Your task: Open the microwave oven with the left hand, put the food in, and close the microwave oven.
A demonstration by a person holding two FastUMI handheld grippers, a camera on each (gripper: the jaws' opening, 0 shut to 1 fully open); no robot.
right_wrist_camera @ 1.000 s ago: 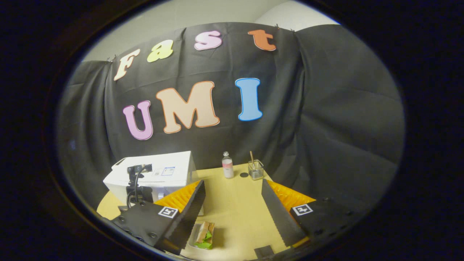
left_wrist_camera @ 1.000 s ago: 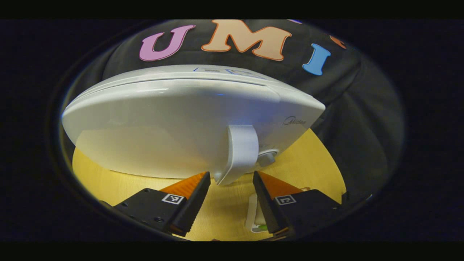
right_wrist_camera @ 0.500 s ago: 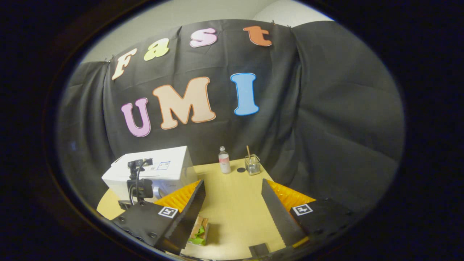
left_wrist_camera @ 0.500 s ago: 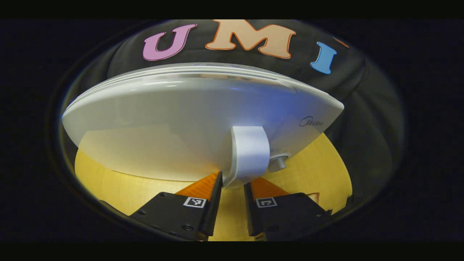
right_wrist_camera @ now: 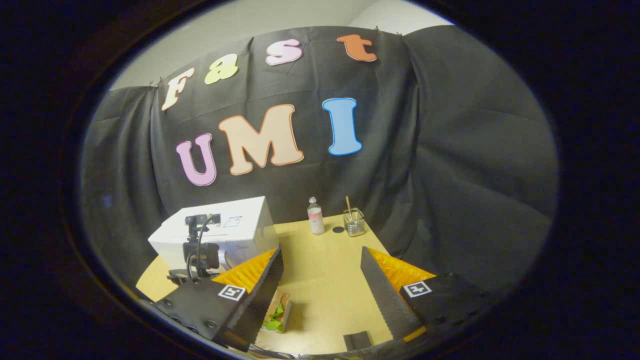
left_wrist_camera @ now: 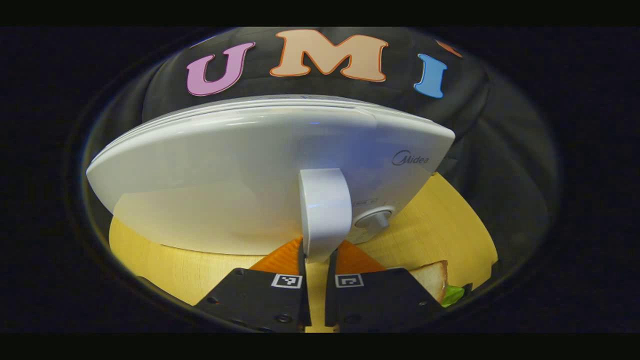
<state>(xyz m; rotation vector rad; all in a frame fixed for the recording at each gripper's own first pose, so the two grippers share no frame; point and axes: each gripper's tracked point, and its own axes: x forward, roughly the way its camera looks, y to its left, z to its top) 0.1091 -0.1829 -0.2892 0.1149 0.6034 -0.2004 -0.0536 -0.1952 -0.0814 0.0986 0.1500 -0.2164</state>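
- Both fingers of the left gripper (left_wrist_camera: 317, 260) clamp the microwave (left_wrist_camera: 240, 175) door handle (left_wrist_camera: 324, 212).
- Right gripper (right_wrist_camera: 320, 287) gapes above the sandwich (right_wrist_camera: 276, 312).

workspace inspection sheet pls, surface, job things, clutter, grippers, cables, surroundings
surface: light wooden table.
job's things: white microwave, door shut, handle and knob at front; sandwich lying on the table.
clutter: small bottle, glass jar with a stick in it, and a dark disc near the table's far edge.
grippers: left gripper shut on the handle; right gripper open, above the table, sandwich by one finger.
cables: black cable on the other gripper's camera mount.
surroundings: black cloth wall.
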